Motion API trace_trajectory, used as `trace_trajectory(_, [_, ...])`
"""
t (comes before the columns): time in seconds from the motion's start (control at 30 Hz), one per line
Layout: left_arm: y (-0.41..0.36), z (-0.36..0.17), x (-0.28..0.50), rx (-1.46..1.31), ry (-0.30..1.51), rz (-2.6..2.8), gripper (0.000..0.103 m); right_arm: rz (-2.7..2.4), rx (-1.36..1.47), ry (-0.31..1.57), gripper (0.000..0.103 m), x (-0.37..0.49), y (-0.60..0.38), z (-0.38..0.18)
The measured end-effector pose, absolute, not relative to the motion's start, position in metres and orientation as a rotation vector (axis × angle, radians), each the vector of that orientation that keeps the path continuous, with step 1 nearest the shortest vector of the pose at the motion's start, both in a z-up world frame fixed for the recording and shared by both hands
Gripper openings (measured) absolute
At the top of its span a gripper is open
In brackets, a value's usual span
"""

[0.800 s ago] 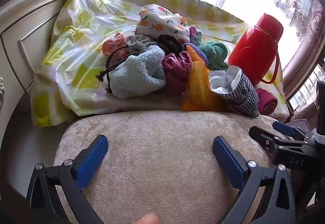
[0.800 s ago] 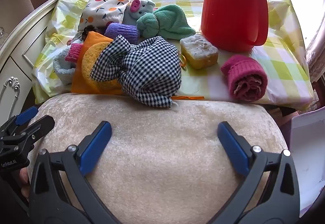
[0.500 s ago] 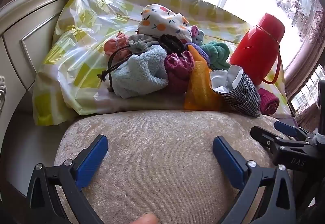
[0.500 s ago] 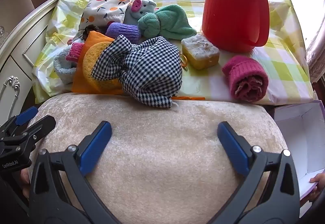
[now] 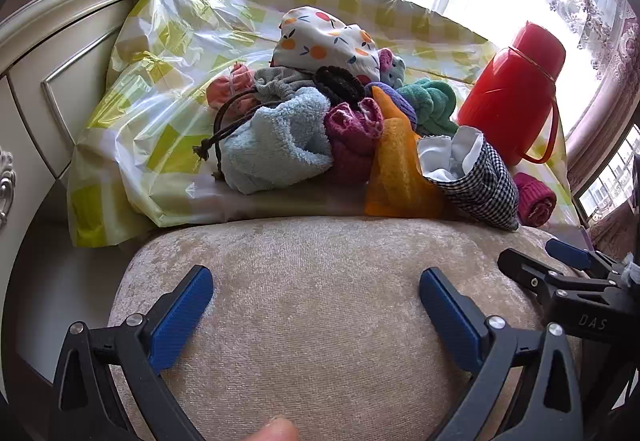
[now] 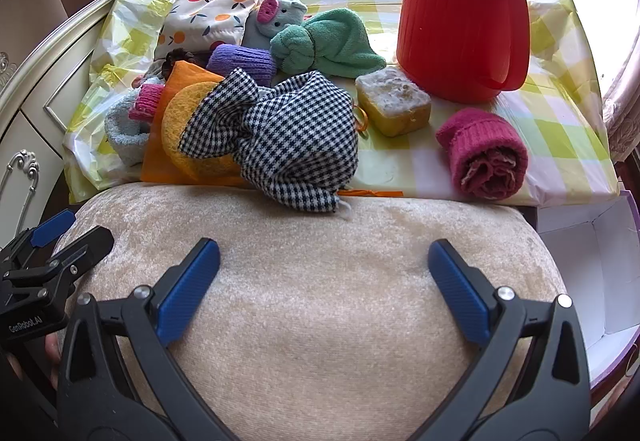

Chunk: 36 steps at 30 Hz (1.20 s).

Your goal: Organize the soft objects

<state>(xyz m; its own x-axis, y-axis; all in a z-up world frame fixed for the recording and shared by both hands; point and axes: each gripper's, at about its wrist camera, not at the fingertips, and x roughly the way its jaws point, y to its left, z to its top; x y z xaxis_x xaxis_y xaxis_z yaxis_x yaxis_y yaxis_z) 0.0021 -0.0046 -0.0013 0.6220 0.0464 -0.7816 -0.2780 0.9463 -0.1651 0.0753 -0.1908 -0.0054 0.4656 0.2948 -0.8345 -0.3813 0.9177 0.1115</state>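
Pile of soft objects (image 6: 256, 89): heaped on the desk (image 6: 560, 113) beside a red flask (image 6: 460, 9). Left gripper (image 5: 316, 301) and right gripper (image 6: 324, 273): both tilted downward over a beige cushion (image 6: 320, 281), jaws spread wide, holding nothing.

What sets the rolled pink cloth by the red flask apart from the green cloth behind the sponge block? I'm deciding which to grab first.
The pink cloth is rolled into a tight cylinder with its spiral end facing the camera; the green cloth is knotted and spreads out loosely. The pink cloth lies alone near the table's front edge; the green cloth sits further back against the pile, touching the purple roll. Both rest on the checked table cover.
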Motion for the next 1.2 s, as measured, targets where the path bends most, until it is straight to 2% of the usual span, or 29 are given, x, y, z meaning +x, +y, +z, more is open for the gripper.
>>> trace_trajectory(1.2, [-0.0038,-0.0053,0.0041,-0.289,0.891,0.197,0.103,0.408,-0.089,0.984,0.103,0.0736,-0.1907,-0.0063])
